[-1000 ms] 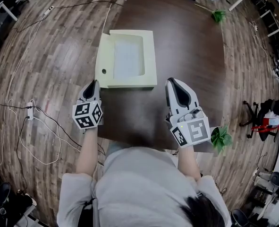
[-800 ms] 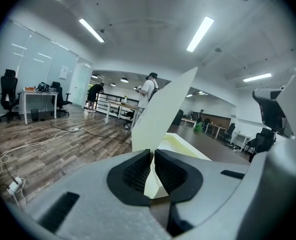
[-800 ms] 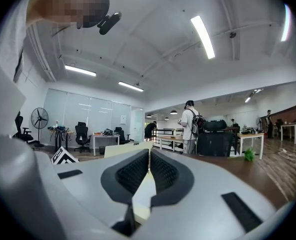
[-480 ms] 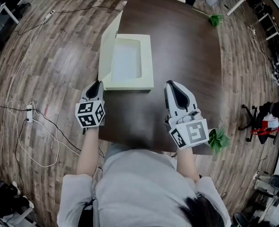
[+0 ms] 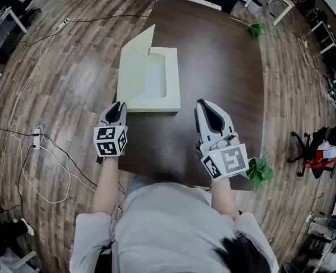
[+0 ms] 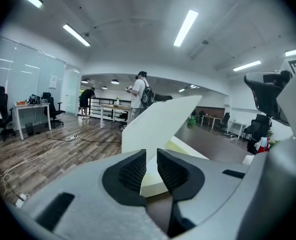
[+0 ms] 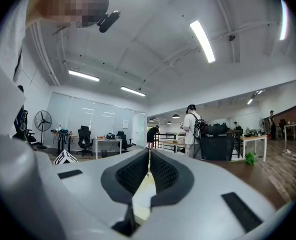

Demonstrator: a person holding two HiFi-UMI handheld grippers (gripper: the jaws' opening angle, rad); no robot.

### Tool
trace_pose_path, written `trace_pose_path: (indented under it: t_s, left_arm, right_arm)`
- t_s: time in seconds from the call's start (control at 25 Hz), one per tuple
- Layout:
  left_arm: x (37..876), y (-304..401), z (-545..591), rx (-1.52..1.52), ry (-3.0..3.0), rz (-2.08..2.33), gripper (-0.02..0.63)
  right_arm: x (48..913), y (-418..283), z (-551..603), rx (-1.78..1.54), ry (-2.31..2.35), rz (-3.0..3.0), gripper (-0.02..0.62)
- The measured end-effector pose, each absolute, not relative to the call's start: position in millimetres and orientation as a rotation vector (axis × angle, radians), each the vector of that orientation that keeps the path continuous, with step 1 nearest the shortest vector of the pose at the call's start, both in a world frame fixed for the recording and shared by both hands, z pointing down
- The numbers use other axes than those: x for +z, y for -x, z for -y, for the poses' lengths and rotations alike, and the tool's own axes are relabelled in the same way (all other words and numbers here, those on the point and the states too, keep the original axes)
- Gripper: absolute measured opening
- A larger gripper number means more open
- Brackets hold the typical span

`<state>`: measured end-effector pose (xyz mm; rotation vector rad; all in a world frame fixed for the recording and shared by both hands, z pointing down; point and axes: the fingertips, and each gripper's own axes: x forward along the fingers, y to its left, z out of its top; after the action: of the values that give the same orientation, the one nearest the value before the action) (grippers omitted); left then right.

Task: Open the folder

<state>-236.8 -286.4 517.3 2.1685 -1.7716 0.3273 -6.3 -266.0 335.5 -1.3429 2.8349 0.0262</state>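
Note:
A cream box folder point(image 5: 166, 90) lies on the dark brown table point(image 5: 224, 78), ahead of both grippers. Its cover point(image 5: 135, 67) stands tilted up along the left side, so the pale inside shows. Nothing holds the cover. My left gripper point(image 5: 115, 108) hovers just short of the folder's near left corner, its jaws a narrow gap apart and empty. In the left gripper view the raised cover point(image 6: 160, 119) shows beyond the left gripper point(image 6: 152, 156). My right gripper point(image 5: 204, 108) is over bare table to the right of the folder, shut and empty. The right gripper point(image 7: 149, 159) shows only a thin slit.
A green sprig point(image 5: 256, 28) lies at the table's far right corner and a green plant point(image 5: 260, 172) at the near right corner. Cables and a power strip point(image 5: 38, 134) trail over the wooden floor at left. People point(image 6: 139, 91) stand far off in the office.
The folder's cover has swung up from lying flat to standing tilted on the left. Both grippers have stayed near the table's front edge, a little back from the folder.

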Motion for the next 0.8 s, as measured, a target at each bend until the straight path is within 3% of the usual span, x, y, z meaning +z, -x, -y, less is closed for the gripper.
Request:
trace_pose_path:
  t_s: [0.8]
  left_arm:
    - [431,220,230,0.225,-2.265,1.982,0.020]
  right_arm:
    - [326,-13,247,0.050,1.234,-2.835,0.015]
